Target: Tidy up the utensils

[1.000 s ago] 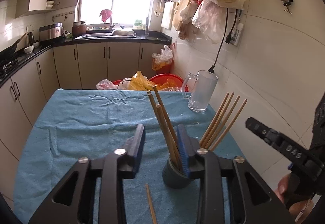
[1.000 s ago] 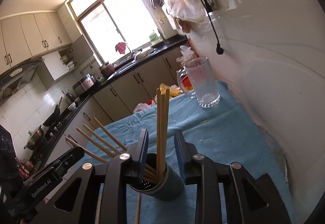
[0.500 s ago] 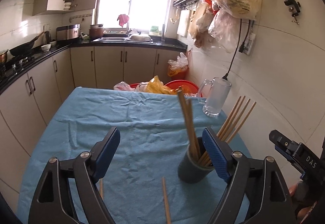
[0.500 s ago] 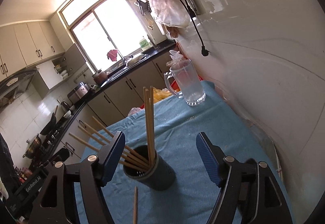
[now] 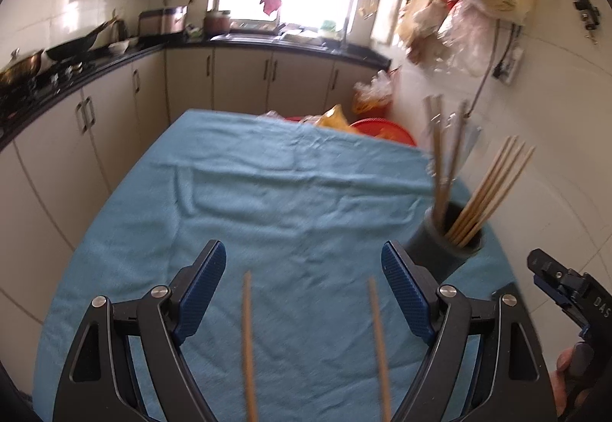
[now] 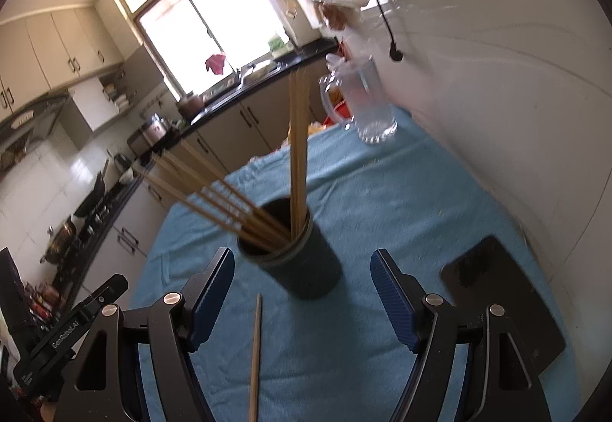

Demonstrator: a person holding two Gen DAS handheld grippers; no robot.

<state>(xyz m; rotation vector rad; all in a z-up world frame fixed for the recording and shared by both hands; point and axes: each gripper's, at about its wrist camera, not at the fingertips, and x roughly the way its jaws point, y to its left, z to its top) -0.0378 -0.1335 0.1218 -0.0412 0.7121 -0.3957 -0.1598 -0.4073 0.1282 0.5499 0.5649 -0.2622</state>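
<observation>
- Landmark: a dark grey cylindrical holder [image 6: 296, 261] stands upright on a table covered with a blue cloth [image 5: 290, 200].
- Inside the holder: a fan of thin wooden chopsticks [image 6: 214, 194] leans out over its rim to one side; a further pair of chopsticks [image 6: 297, 150] stands nearly upright against the opposite inner wall.
- Loose chopsticks: in the left wrist view two wooden chopsticks [image 5: 248, 345] lie flat on the cloth, well to the left of the holder and roughly parallel, apart from one another.
- Left gripper [image 5: 304, 294]: black frame, blue ribbed pads, jaws spread wide after just having been opening; they clasp nothing. The two loose chopsticks lie on the cloth in the gap between the fingers; the holder stands just beyond the right-hand finger.
- Right gripper [image 6: 302, 301]: jaws likewise wide and just having been opening, empty. The holder stands just ahead of the gap; one loose chopstick [image 6: 255, 353] lies between the fingers, on the near side of the holder.
- Beyond the holder: a clear glass mug [image 6: 369, 108] with a handle, near the white tiled wall.
- To the holder's right: a flat black rectangular pad [image 6: 505, 303] on the cloth.
</observation>
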